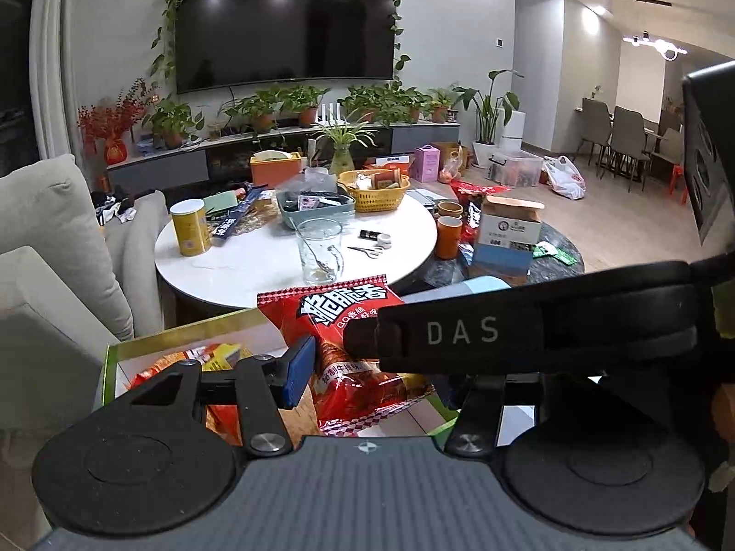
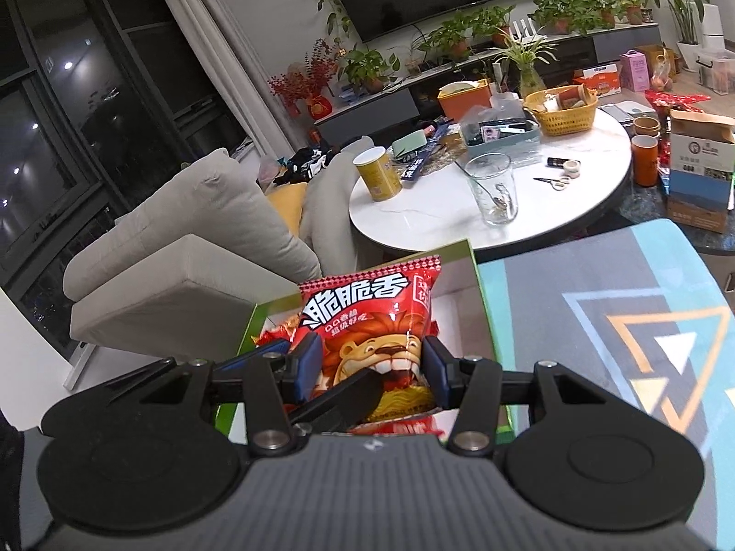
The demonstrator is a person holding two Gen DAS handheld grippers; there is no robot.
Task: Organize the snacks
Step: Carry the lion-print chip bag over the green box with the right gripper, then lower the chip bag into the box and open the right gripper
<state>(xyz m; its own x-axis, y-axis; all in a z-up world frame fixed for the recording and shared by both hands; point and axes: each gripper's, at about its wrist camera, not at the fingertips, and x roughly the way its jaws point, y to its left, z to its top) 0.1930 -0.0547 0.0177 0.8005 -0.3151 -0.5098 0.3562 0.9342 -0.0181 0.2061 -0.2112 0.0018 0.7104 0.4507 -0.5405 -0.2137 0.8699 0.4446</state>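
A red snack bag with a lion face [image 2: 372,321] stands upright over an open green-rimmed box [image 2: 477,284]. My right gripper [image 2: 370,367] is shut on the bag, a blue pad on each side. In the left wrist view the same red bag [image 1: 340,321] sits in front of my left gripper [image 1: 367,367]. Its left blue pad [image 1: 298,369] touches the bag's edge; the right gripper's black body [image 1: 505,335] hides its right finger. Other red and yellow snack packets [image 1: 193,362] lie in the box [image 1: 110,367].
A round white table [image 1: 257,266] beyond the box holds a glass mug [image 1: 319,252], a yellow can [image 1: 189,227], scissors, a yellow basket [image 1: 379,188] and a grey tray. A beige sofa [image 2: 193,248] stands left. A patterned blue and grey surface [image 2: 620,321] lies right of the box.
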